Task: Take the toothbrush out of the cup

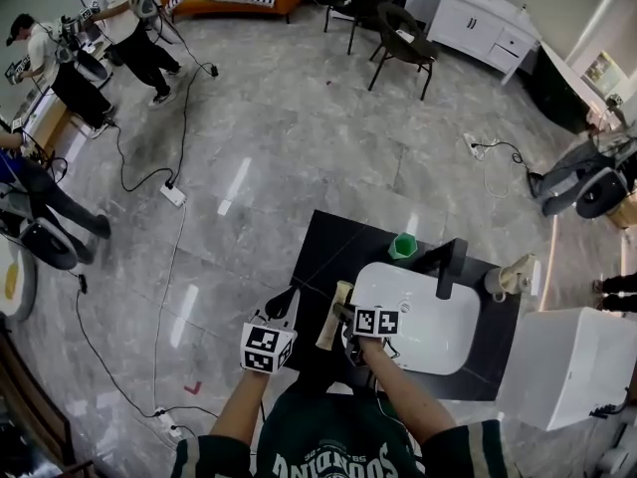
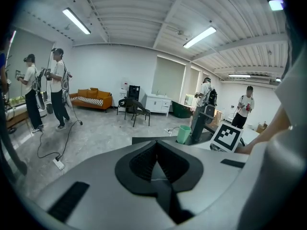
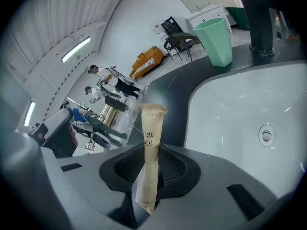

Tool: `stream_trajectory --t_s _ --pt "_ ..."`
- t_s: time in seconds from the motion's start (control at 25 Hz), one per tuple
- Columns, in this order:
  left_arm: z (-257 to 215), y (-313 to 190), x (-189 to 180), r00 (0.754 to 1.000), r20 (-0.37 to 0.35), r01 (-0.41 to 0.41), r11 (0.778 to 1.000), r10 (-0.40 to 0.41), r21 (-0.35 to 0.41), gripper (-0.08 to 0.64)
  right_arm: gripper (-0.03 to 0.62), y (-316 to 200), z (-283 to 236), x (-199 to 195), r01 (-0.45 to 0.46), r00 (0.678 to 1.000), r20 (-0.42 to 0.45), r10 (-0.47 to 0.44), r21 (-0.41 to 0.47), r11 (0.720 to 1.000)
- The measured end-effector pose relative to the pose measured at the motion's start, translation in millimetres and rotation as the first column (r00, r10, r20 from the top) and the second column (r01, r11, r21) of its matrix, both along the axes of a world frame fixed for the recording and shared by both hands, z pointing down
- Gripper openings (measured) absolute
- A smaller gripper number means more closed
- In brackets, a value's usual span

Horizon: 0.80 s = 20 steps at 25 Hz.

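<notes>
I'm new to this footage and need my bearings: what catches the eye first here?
A beige paper-wrapped toothbrush stands clamped in the right gripper, by the left edge of the white rounded sink in a black counter. A mint-green plastic cup stands behind the sink, beside the black faucet. The left gripper hangs shut and empty, near the counter's left edge.

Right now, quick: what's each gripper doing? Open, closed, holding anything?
Left gripper: closed, nothing between the tongs.
Right gripper: closed on the paper-wrapped toothbrush.
</notes>
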<state>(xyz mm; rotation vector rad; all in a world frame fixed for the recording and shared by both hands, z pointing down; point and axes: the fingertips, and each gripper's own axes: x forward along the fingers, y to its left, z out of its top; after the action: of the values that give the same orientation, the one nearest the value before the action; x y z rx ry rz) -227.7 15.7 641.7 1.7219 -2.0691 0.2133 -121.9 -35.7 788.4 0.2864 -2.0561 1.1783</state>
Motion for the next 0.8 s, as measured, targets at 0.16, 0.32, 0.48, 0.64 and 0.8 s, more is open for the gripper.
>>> stream_trajectory --t_s 0.16,0.32,0.48,0.64,0.8 --pt "3 1 1 1.0 -0.005 -0.009 1.0 0.009 -0.008 0.011 0.125 -1 7 1 -0.01 1.0 -0.012 0.01 -0.019 1.0" --pt "4 -1 3 1.0 -0.008 -0.018 1.0 0.018 -0.005 0.012 0.158 -3 12 2 -0.001 1.0 -0.014 0.0 -0.028 1.0" --pt "2 -2 7 1.0 -0.005 -0.03 1.0 0.03 -0.002 0.011 0.187 -5 10 4 0.005 1.0 -0.011 -0.005 -0.028 1.0" --pt "1 -8 11 0.999 -0.007 -0.043 0.999 0.043 0.0 0.011 0.186 -12 1 8 -0.013 1.0 0.004 0.013 -0.01 1.0" --pt "-2 -19 19 0.997 -0.006 -0.071 0.997 0.071 0.014 0.012 0.085 -18 -17 11 -0.021 0.996 0.089 0.021 -0.004 1.0"
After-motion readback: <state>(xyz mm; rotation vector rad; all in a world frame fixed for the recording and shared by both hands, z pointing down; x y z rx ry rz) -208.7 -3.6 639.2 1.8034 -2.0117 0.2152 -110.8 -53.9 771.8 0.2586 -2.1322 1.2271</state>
